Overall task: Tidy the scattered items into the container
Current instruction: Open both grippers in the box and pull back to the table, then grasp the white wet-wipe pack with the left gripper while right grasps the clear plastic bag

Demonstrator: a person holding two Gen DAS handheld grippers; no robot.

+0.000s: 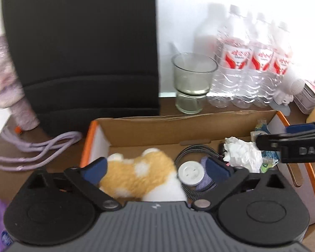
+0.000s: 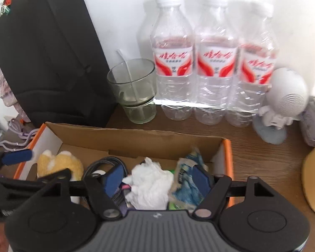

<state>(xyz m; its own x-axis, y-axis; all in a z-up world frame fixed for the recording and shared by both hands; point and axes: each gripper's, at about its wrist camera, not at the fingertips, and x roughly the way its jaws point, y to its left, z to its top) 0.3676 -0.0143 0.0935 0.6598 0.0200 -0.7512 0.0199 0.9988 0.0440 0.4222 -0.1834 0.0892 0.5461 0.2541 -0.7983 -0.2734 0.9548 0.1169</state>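
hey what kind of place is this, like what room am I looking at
Probably a desk or side table at home, against a white wall. Three water bottles, a glass cup and a cardboard box of odds and ends sit on the wooden top.

- The left gripper (image 1: 155, 168) has black linkage arms, blue finger pads (image 1: 94, 169) and silver pivot screws.
- Its ribbed grey body sits between two round black housings.
- The right gripper (image 2: 156, 177) looks alike; white "DAS" lettering marks its black finger.
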